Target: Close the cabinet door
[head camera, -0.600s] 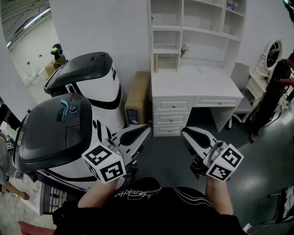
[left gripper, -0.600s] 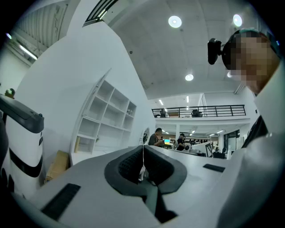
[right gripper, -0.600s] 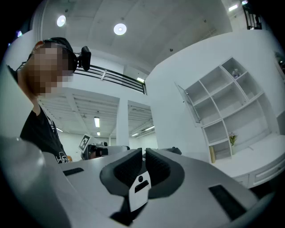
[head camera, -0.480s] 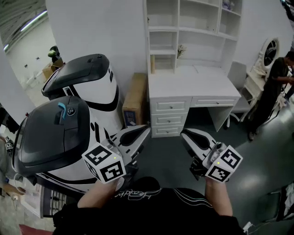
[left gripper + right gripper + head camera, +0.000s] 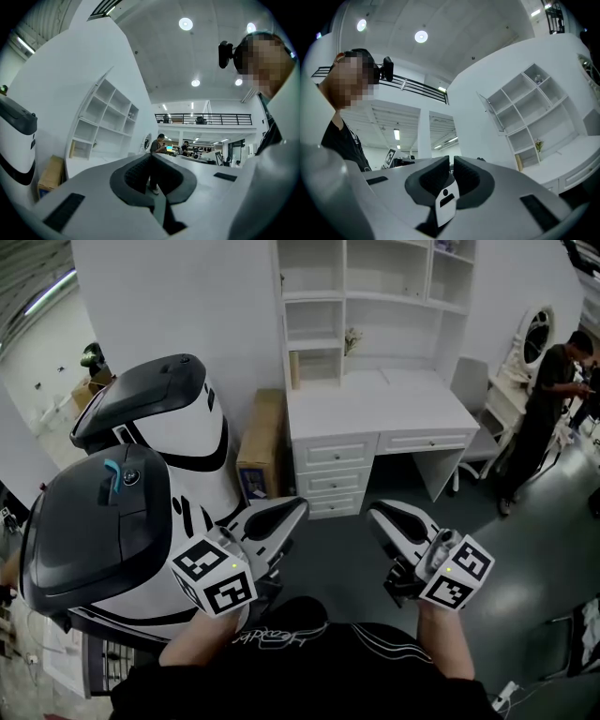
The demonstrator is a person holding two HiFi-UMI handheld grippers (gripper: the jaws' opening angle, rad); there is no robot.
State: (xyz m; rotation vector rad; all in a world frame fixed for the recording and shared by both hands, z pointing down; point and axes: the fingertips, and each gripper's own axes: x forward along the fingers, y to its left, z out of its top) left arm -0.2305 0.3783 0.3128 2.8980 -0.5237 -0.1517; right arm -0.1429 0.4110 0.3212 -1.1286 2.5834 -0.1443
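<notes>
The left tongs (image 5: 150, 157) are closed tight with nothing between them, held level; the right tongs (image 5: 451, 160) are drawn together to a thin slit, also empty, and tip slightly upward. In the head view both are held side by side, low in the frame in front of the person's chest, above the grey floor (image 5: 337, 559) and pointing toward a white desk (image 5: 375, 409). The desk has drawers (image 5: 333, 479) in its front and carries a tall white shelf unit (image 5: 375, 277) at its back. The cabinet door (image 5: 493, 115) belongs to the upper left part of that shelf unit; in the right gripper view it shows as a thin panel standing out from the shelf front, swung open, well apart from both tongs. A small vase of flowers (image 5: 352, 338) sits in one shelf compartment; a cardboard box (image 5: 258, 446) leans between the desk and the wall. To the left stand two bulky white machines with dark lids (image 5: 98, 521); to the right a person in dark clothes (image 5: 542, 418) stands near a round mirror (image 5: 534, 334).
</notes>
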